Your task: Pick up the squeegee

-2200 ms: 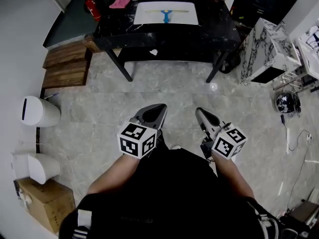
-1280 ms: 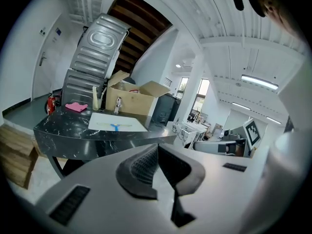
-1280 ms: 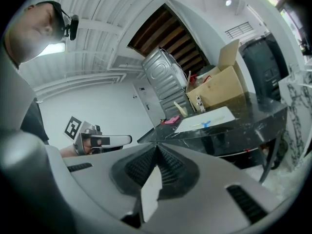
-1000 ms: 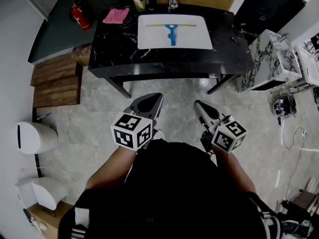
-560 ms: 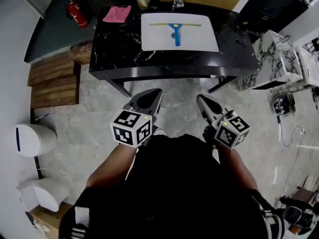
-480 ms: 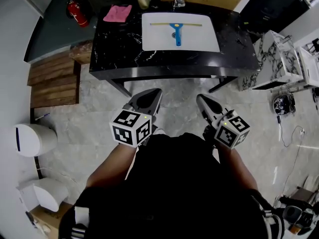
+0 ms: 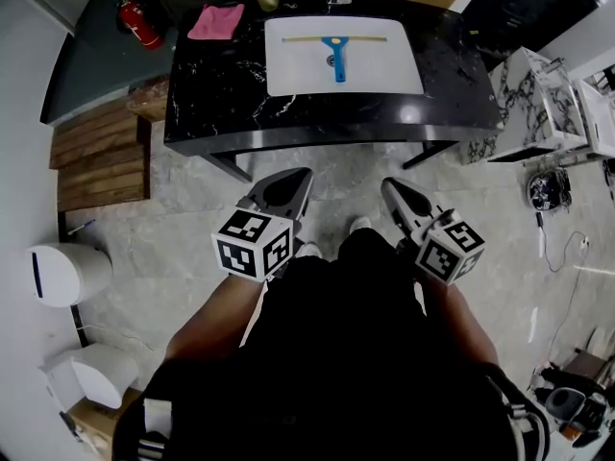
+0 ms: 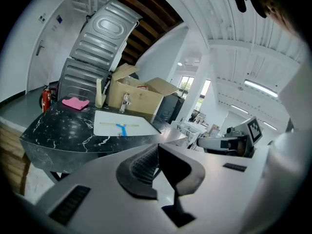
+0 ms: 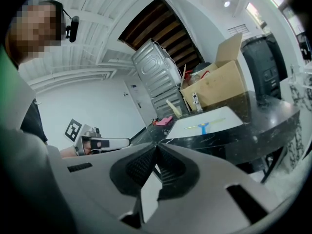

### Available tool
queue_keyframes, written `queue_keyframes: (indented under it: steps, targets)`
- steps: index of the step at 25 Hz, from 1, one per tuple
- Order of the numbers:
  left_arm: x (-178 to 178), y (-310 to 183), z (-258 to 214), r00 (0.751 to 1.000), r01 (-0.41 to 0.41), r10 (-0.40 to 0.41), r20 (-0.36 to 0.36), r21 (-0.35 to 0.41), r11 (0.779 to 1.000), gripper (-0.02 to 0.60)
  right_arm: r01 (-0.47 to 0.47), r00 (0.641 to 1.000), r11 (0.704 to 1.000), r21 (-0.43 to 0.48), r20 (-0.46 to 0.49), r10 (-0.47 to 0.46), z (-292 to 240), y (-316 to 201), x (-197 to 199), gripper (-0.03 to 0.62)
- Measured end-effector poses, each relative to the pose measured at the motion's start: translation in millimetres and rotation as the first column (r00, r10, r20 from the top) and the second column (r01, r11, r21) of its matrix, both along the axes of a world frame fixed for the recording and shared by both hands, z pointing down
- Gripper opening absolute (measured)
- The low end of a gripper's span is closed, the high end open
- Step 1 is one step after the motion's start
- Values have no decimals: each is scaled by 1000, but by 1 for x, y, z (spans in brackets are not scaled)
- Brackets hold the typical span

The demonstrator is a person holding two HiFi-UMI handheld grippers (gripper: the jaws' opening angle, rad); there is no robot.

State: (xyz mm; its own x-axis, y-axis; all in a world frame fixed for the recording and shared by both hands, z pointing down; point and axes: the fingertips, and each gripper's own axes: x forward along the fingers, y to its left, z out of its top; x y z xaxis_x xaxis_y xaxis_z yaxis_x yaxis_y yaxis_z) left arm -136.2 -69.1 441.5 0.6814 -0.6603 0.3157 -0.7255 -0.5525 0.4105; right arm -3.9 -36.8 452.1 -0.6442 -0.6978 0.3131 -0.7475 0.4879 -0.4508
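I see my left gripper (image 7: 293, 179) and right gripper (image 7: 392, 186) closed and empty at mid-frame, well short of the blue-handled squeegee (image 7: 335, 54) on the white rectangular mat (image 7: 288, 70), top centre, on the black marble table (image 7: 216, 84).

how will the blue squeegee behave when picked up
The squeegee looks stiff and probably light: thin blade, short plastic-looking handle. Lying flat on the white mat, it shouldn't roll. Held by the handle, the wide blade might twist it.
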Motion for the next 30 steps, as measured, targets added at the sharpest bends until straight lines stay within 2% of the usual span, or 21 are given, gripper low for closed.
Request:
queue_keyframes:
  steps: [7, 15, 21, 27, 30]
  targets:
    - [5, -24, 8, 999, 27, -27, 27, -10, 1000, 17, 15, 1000, 1000, -7, 6, -15, 4, -37, 12, 9]
    - [27, -95, -1, 995, 95, -95, 35, -1, 996, 17, 97, 995, 995, 11, 38, -97, 0, -117, 23, 9]
    - [46, -150, 0, 988, 144, -143, 67, -10, 990, 17, 143, 987, 990, 16, 77, -143, -5, -172, 40, 9]
    - [63, -193, 4, 973, 199, -196, 120, -13, 980, 17, 172, 978, 985, 19, 115, -173, -4, -217, 62, 9]
    - [69, -214, 10, 959, 230, -222, 177, -24, 973, 17, 188, 973, 982, 19, 134, -189, -3, -238, 72, 9]
